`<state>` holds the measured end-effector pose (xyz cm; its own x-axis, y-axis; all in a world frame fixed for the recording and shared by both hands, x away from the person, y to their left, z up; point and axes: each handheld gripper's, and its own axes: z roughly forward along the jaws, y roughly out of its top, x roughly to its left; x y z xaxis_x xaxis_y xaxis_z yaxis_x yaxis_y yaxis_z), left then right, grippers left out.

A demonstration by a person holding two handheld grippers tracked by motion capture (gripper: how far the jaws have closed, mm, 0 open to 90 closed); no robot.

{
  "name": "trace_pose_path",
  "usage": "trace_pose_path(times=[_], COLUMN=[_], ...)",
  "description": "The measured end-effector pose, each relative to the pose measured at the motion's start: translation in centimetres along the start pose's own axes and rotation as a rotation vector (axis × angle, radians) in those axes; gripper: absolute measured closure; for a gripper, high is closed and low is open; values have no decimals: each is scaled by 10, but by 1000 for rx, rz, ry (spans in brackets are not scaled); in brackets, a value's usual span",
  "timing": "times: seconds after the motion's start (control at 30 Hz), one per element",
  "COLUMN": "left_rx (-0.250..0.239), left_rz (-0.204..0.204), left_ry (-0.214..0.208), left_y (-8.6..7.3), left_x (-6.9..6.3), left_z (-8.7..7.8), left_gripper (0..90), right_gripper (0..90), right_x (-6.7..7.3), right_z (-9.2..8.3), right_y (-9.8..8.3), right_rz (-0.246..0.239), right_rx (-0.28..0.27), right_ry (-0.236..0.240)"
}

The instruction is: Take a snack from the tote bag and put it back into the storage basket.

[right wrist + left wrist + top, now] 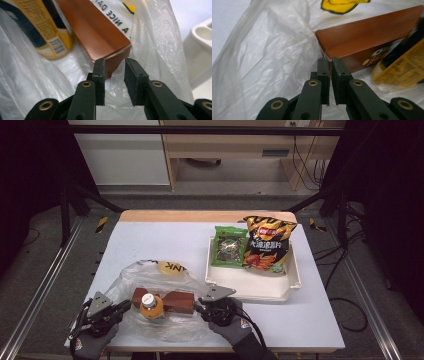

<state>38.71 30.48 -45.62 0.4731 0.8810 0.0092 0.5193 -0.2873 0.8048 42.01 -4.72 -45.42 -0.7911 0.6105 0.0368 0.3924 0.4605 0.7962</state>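
Tabletop seen from above: a clear plastic bag (165,307) lies crumpled at the near edge, between my two grippers. Inside it sits a brown rectangular box (172,301), lying flat, and an orange bottle with a white cap (150,306) resting against the box's near left side.

My left gripper (122,306) is at the bag's left edge, held in my gloved left hand (92,335). Along its jaws I see them almost closed, only a thin slit between them, with bag film bunched around the tips; I cannot tell for sure whether film is pinched. The box's end corner (322,37) lies just beyond the tips, and the bottle's yellow label (402,67) is off to the right.

My right gripper (199,307) is at the bag's right edge, in my gloved right hand (227,327). Its jaws stand partly open with a clear gap, holding nothing. The box's near corner (112,57) sits just past the tips, with bag film beneath them.

Farther right on the table, a white tray (295,275) holds a green snack packet (229,246) and an orange-and-black chip bag (267,245), side by side.
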Motion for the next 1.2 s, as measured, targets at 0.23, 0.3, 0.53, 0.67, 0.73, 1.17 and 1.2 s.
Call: trace_pose_path(times=[0.23, 0.3, 0.53, 0.67, 0.73, 1.17, 1.2], left_rx=[65, 68, -1, -38, -43, -38, -39], left_rz=[-21, -21, -13, -30, -31, -28, -29], left_ry=[-1, -7, -6, -12, -6, -12, -12], left_y=[-8, -9, -4, -2, -2, -2, -2], left_x=[8, 8, 6, 8, 8, 8, 9], left_z=[13, 14, 7, 2, 1, 4, 4], left_gripper=[821, 808, 754, 718, 707, 695, 695], right_gripper=[676, 660, 576, 554, 522, 299, 297], right_x=[-6, -7, -3, 2, 4, 4, 5], right_z=[13, 15, -5, -5, 1, 37, 39], right_y=[-11, -12, 6, 25, 32, 28, 27], right_rz=[11, 20, 0, -30, -42, -103, -111], right_rx=[20, 17, -104, -152, -135, 5, 15], right_ry=[-6, 4, 47, 70, 73, 72, 70])
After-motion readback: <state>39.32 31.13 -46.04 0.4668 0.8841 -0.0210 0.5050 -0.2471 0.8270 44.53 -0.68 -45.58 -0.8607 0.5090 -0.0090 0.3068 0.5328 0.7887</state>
